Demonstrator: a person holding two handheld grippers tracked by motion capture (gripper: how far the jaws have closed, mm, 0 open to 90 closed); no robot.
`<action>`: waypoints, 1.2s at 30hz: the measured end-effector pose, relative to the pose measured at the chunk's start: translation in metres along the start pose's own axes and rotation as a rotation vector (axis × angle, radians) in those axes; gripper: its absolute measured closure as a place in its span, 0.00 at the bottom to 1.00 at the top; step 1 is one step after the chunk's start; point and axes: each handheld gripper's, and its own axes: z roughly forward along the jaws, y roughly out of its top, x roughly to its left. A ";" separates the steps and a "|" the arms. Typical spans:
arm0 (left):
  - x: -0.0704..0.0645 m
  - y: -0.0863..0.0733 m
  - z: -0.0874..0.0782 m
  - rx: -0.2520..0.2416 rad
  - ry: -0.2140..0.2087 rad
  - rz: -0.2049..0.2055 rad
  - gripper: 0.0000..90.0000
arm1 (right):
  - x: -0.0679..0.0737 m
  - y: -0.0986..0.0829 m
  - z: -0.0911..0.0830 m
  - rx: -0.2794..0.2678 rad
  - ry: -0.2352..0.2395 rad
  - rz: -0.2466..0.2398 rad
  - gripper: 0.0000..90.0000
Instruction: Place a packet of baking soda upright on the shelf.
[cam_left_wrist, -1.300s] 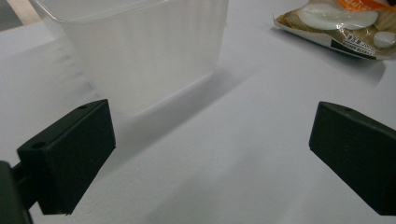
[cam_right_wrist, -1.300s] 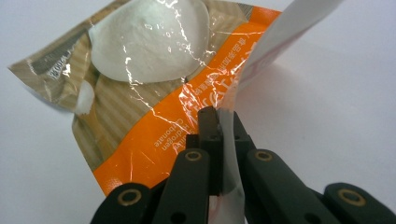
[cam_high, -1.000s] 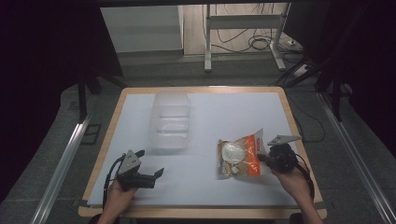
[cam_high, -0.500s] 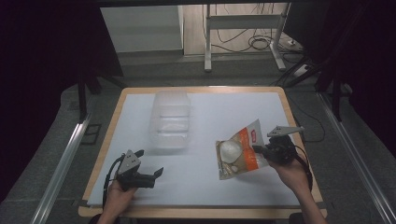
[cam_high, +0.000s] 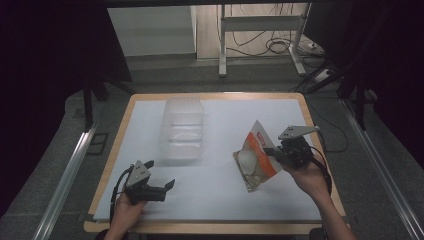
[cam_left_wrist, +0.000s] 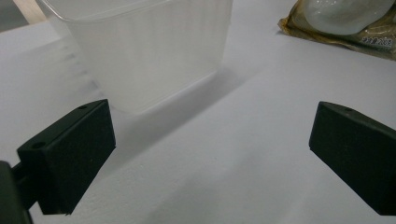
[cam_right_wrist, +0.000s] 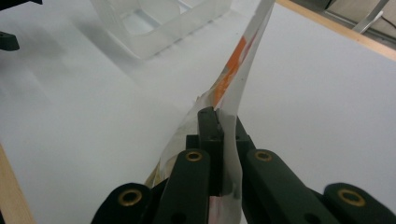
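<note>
The high view looked forward and down from above the near edge, taking in the whole table (cam_high: 220, 200). The left gripper view sat low and close to the sheet, facing the tub (cam_left_wrist: 144, 46). The right gripper view looked along its jaws, also reaching the tub (cam_right_wrist: 159, 23), which all three shared.
</note>
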 end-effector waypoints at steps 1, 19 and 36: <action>0.000 0.000 0.000 0.003 -0.001 0.000 0.01 | 0.000 0.002 0.000 -0.001 0.003 -0.001 0.99; 0.000 0.000 0.000 0.006 -0.002 -0.003 0.01 | -0.008 0.042 0.001 -0.006 -0.046 -0.071 0.99; 0.000 0.000 0.000 0.007 -0.003 -0.001 0.01 | -0.005 0.097 0.023 -0.017 0.016 -0.139 0.99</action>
